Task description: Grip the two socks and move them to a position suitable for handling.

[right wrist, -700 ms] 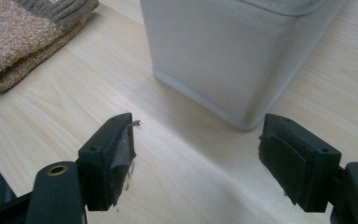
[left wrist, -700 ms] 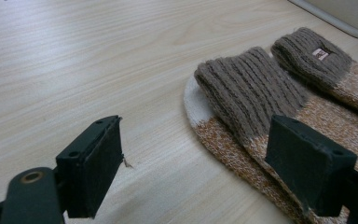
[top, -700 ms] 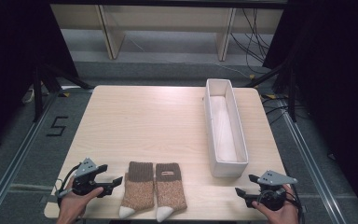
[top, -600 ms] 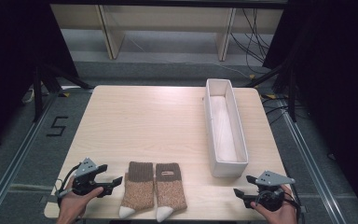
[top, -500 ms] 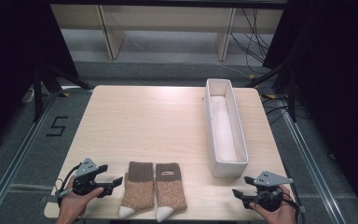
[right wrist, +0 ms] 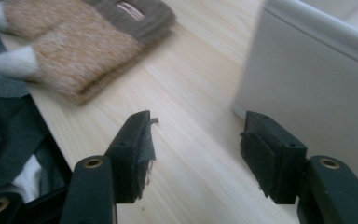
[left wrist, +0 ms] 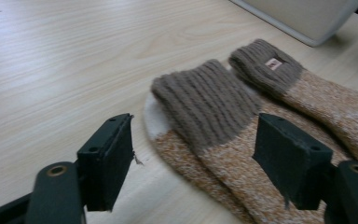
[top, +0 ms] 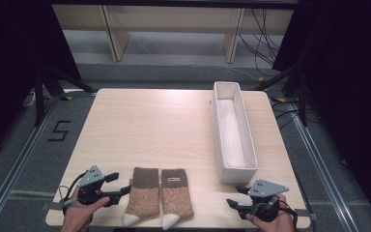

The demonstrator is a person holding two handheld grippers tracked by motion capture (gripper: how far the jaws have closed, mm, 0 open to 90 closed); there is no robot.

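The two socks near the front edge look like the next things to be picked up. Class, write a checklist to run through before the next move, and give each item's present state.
1. Left gripper jaws open and empty: ok; in the left gripper view they stand wide apart.
2. Left gripper lined up with the left sock: ok; the ribbed cuff lies just ahead of the jaws.
3. Right gripper open and empty: ok.
4. Right gripper near the right sock: not ok; bare table lies between them.
5. White bin free to take the socks: ok; nothing seen inside.
6. Socks lie flat, side by side: ok; whether they touch, cannot tell.
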